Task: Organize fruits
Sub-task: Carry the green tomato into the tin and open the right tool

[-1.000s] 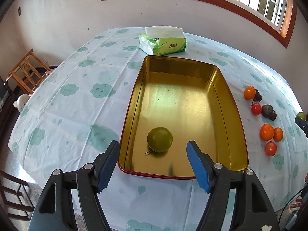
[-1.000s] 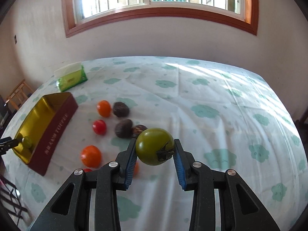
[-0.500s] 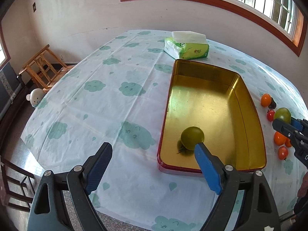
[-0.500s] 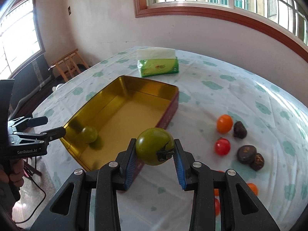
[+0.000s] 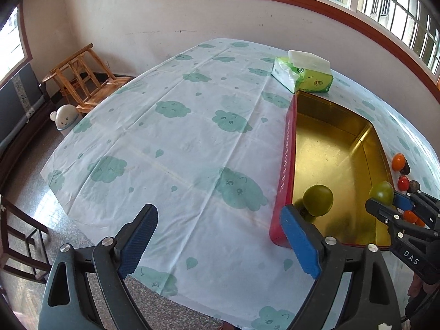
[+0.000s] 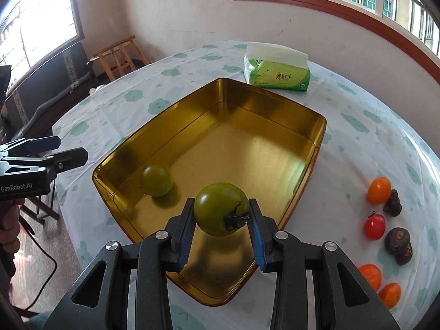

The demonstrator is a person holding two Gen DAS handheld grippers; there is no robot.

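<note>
A gold tin tray (image 6: 247, 104) with red outer walls (image 5: 286, 165) lies on the cloud-print tablecloth. One green tomato (image 6: 156, 183) rests on its floor near the left front corner (image 5: 318, 200). My right gripper (image 6: 221, 206) is shut on a second green tomato (image 6: 217, 206), held above the tray's near end and visible in the left wrist view (image 5: 381, 192). My left gripper (image 5: 218, 211) is over bare cloth left of the tray, its jaws opening with nothing between them. It also shows at the left edge of the right wrist view (image 6: 71, 150).
Right of the tray lie loose fruits: an orange one (image 6: 379, 191), a red tomato (image 6: 374, 227), dark fruits (image 6: 397, 238) and two more orange ones (image 6: 370, 275). A green tissue pack (image 6: 277, 74) stands behind the tray. A wooden chair (image 5: 82, 77) and a white bin (image 5: 65, 117) stand beyond the table's left edge.
My right gripper carried its green tomato left, from beside the loose fruits to above the tray. My left gripper slid left off the tray and its jaws spread wider.
</note>
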